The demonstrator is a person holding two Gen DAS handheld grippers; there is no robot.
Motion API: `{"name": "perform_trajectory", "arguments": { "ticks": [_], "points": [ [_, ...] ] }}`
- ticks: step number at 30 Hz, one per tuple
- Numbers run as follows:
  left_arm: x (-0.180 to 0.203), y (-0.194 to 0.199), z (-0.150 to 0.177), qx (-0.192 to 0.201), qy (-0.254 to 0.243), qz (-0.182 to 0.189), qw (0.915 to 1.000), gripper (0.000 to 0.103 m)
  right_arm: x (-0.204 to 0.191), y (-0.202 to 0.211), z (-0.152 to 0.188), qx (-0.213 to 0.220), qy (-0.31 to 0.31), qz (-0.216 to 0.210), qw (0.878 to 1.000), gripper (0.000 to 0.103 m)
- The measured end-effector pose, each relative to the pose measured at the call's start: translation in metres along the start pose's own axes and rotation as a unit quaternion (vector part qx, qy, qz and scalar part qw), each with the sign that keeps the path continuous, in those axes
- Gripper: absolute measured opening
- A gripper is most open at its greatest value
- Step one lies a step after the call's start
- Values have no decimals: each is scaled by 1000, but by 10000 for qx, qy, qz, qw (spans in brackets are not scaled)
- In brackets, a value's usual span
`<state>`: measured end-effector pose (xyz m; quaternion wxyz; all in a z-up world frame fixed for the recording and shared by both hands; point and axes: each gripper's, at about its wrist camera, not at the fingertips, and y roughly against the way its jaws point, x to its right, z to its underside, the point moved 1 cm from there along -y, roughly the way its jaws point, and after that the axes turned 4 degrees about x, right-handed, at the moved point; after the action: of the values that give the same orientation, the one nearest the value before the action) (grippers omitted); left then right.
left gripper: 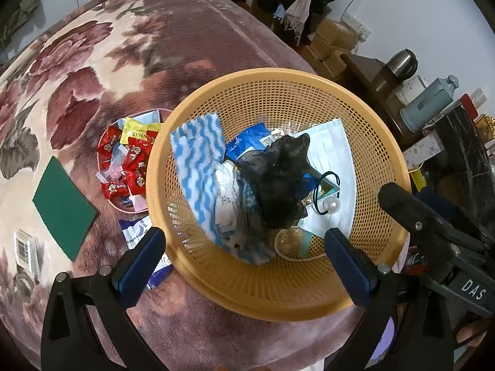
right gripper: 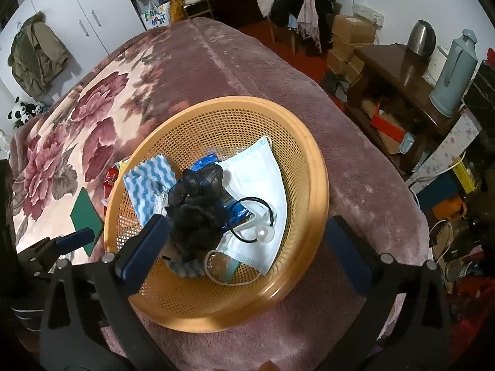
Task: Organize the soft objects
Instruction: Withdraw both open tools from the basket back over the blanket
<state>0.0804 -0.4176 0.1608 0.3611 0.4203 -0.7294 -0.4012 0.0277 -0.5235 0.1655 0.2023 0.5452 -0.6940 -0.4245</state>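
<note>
An orange mesh basket (left gripper: 278,75) (right gripper: 318,185) sits on a floral blanket near the bed's corner. Inside lie a black mesh pouf (left gripper: 278,179) (right gripper: 195,213), a blue-and-white wavy cloth (left gripper: 198,160) (right gripper: 148,182), a pale face mask (left gripper: 334,151) (right gripper: 256,170), a black hair tie with a pearl (left gripper: 331,205) (right gripper: 264,235) and a blue packet (left gripper: 250,142). My left gripper (left gripper: 244,238) hangs open over the basket's near side, holding nothing. My right gripper (right gripper: 247,225) is open too, straddling the basket's near right rim, empty.
Left of the basket are a pink plate (left gripper: 99,154) of red candies, a green scouring pad (left gripper: 63,208), a blue-white packet (left gripper: 139,232) and a barcoded item (left gripper: 24,247). Past the bed's right edge stands a wooden table with a kettle (right gripper: 420,38) and a thermos (right gripper: 454,74).
</note>
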Motion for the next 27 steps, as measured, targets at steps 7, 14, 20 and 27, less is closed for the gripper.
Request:
{"name": "perform_trajectory", "arguments": {
  "ticks": [7,14,20,27],
  "points": [
    [-5,6,5,25,13,11,10000,102,-3,4,4,-15,7,7,10000,103],
    [-8,11,11,27,17,24,10000,102,-6,8,7,-4,8,27,10000,103],
    [-16,14,17,26,57,54,10000,102,-10,12,13,-40,-3,102,9999,103],
    [-27,20,21,48,115,84,9999,102,-16,14,15,-20,28,121,9999,103]
  ]
}}
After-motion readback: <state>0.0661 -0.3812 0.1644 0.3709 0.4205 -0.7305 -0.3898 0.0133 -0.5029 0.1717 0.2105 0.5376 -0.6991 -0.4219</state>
